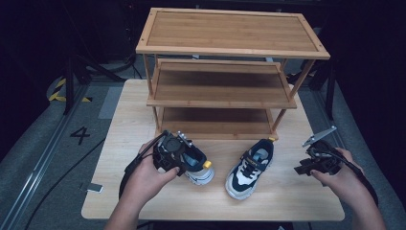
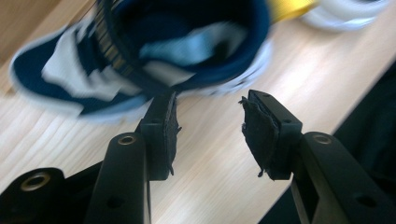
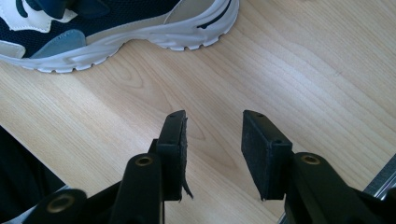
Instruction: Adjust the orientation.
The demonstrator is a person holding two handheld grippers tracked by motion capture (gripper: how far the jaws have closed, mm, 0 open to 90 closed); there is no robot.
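I work at a pale wooden bench (image 1: pixel 143 201) with a light, wavy grain. On its far half stands a three-tier bamboo shoe rack (image 1: pixel 230 33); each shelf is a slatted panel inside a raised frame, carried on slim corner posts. The floor (image 1: pixel 33 158) around me is grey and matte, with a black "4" (image 1: pixel 80 135) marked on it to my left and a strip of yellow-and-black hazard tape (image 1: pixel 60 91) farther back. A metal rail (image 1: pixel 36 165) runs diagonally along that side, and black cables (image 1: pixel 62 177) lie across the floor. Behind the rack the room falls into darkness, where dark stand legs (image 1: pixel 72 76) rise.
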